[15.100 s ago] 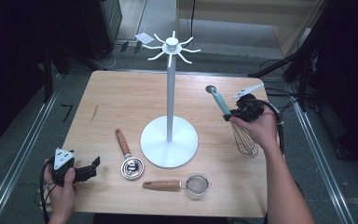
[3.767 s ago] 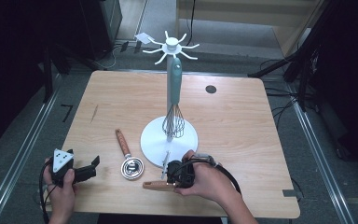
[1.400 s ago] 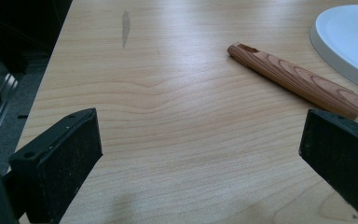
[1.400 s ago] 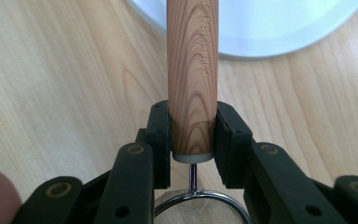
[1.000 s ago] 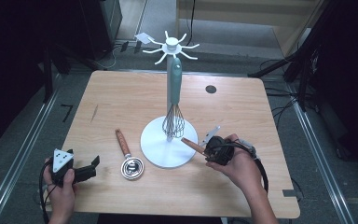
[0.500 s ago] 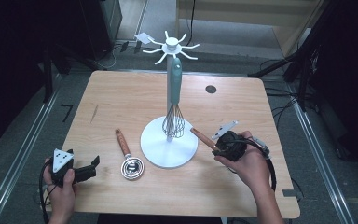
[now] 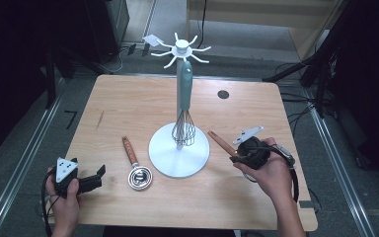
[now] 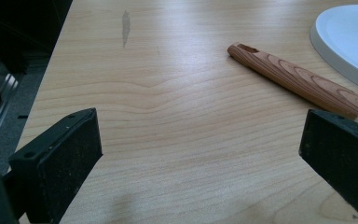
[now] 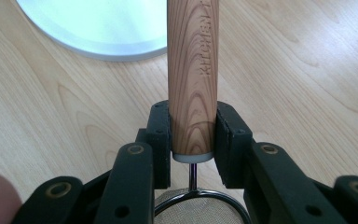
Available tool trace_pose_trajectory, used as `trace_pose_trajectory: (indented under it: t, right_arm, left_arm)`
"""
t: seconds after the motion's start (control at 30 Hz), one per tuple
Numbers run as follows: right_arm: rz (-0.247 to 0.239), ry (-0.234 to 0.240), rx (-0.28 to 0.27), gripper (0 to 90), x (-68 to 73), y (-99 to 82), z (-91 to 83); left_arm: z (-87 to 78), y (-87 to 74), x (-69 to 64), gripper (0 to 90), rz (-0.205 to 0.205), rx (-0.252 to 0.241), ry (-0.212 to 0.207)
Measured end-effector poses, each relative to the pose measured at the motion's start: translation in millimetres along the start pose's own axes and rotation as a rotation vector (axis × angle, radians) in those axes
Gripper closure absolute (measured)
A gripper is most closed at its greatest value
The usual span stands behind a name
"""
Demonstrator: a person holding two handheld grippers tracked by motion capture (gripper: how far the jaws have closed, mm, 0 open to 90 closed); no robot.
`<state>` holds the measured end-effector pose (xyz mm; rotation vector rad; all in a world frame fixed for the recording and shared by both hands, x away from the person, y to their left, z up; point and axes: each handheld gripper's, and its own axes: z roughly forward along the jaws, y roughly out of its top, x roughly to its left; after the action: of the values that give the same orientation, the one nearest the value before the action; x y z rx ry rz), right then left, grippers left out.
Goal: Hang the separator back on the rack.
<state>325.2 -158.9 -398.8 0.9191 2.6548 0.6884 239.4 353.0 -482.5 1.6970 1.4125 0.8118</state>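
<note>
Clamping the wooden handle of a small mesh strainer (image 9: pixel 192 79), the right gripper (image 9: pixel 192 140) has both black pads pressed flat against the handle's lower end, just above its white collar. In the right gripper view the steel rim and mesh bowl of the strainer sit below the jaws, close to the camera, and the handle points away towards the round white base (image 9: pixel 98 28). In the high view the right gripper (image 7: pixel 237 155) is near the right edge of the light wooden table (image 7: pixel 128 98), gripped by the person's right hand (image 7: pixel 269 173); the strainer's handle (image 7: pixel 222 143) juts out up and to the left, its tip just beside the base of the white utensil stand (image 7: pixel 179 150). Whether the strainer touches the tabletop cannot be told.

A whisk with a pale teal handle (image 7: pixel 184 98) hangs from one of the stand's top hooks, its wire loops just above the base.

The left gripper (image 7: pixel 86 182) rests at the table's near left corner in the person's left hand (image 7: pixel 64 197). Its jaws stand wide apart with nothing between them. A wooden-handled steel measuring spoon (image 7: pixel 134 165) lies on the table between this gripper and the stand base; its handle (image 8: pixel 298 81) shows in the left gripper view.
</note>
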Motion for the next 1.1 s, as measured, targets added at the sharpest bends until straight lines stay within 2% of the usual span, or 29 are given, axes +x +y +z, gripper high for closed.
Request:
trace_pose_trajectory:
  t: [0.37,0.57,0.77,1.1]
  right_arm:
    - [0.040,-0.004,-0.087,71.5,-3.6,-2.5,-8.9]
    - [0.064,-0.010,-0.159,71.5,-3.6,-2.1,-14.6]
    - [0.099,0.006,-0.236,71.5,-2.5,-2.1,-20.8]
    - [0.125,0.044,-0.367,71.5,1.9,1.3,-27.7]
  left_arm:
    - [0.0,0.0,-0.1,0.0,0.001,0.000,0.000]
    - [-0.1,0.0,0.0,0.0,0.001,0.001,0.000]
    - [0.0,0.0,-0.1,0.0,-0.001,-0.001,0.001]
    - [0.1,-0.1,-0.1,0.0,-0.003,-0.002,0.001]
